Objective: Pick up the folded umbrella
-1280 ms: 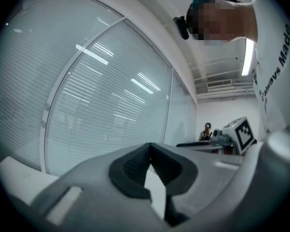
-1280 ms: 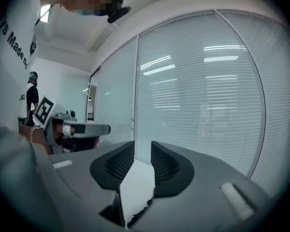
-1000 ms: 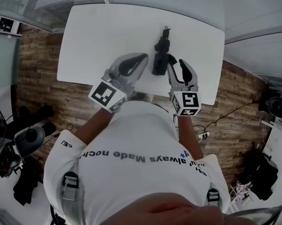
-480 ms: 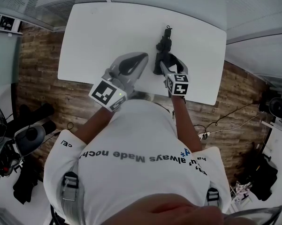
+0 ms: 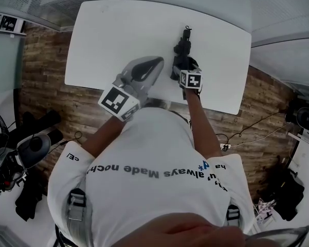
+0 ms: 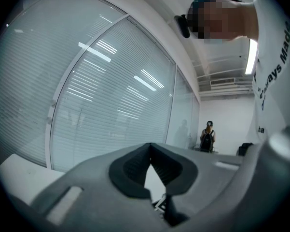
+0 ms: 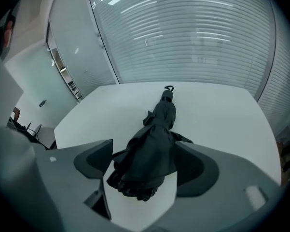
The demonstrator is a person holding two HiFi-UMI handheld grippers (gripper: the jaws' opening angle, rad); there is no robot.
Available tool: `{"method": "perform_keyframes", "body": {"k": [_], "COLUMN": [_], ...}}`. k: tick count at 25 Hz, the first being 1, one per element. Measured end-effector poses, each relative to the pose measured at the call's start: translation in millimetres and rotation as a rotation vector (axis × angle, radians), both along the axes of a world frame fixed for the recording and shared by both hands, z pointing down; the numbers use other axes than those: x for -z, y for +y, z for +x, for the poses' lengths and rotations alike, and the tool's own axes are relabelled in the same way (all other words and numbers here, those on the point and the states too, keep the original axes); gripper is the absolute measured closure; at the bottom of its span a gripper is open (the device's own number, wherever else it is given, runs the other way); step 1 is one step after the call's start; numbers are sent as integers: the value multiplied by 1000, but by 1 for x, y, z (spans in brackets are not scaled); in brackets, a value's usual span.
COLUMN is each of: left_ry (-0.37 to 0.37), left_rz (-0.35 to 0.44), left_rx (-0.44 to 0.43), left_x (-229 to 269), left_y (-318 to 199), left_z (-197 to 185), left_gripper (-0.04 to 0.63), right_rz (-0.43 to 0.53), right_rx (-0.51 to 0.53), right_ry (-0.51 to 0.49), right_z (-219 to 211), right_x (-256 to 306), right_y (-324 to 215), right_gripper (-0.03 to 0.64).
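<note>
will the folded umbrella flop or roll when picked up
The folded umbrella probably lifts fairly stiffly, its long body suggesting a shaft inside. Loose, bunched fabric may squash and slip. Its uneven folds should keep it from rolling on the table.

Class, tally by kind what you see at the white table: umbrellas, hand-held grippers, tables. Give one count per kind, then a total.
folded umbrella: 1
grippers: 2, the left gripper shut, the right gripper with jaws opening, the umbrella between them but not gripped
white table: 1
Total: 4
</note>
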State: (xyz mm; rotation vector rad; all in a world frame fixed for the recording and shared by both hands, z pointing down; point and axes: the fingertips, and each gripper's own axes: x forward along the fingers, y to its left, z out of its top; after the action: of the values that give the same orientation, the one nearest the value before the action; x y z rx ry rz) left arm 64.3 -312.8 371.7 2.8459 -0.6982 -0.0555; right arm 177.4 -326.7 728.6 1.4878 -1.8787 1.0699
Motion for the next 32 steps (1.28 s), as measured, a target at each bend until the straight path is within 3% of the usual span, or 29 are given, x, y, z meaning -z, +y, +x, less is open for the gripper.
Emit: {"method": "perform_keyframes", "body": {"k": [10,13,16,19,32], "left_ry": [-11,-12,-12,-13,-3], "left_rz": [-18,-20,-21,-24,-31], "left_rx": [16,18,23,27,31], "left_x": [-7,-8,-8,-10,-13], "left_y": [-6,-6,-7,-7,-9], "left_z": [-8,-10,-11,-13,-16], "left_gripper": [594,594,594,594,594], "right_rz": [-243,-284,-293,-292,-221], "right_rx": [-49,-37,-19,-16,-66], "right_ry": [-61,-31,5,-8,-161], "right_z": [-4,-8,-11,-11,-7], "right_x": [-67,-76,-76,-76,-62], "right_y": [-1,-1,-3,-2,-6], "right_gripper": [169,187,274,316,379]}}
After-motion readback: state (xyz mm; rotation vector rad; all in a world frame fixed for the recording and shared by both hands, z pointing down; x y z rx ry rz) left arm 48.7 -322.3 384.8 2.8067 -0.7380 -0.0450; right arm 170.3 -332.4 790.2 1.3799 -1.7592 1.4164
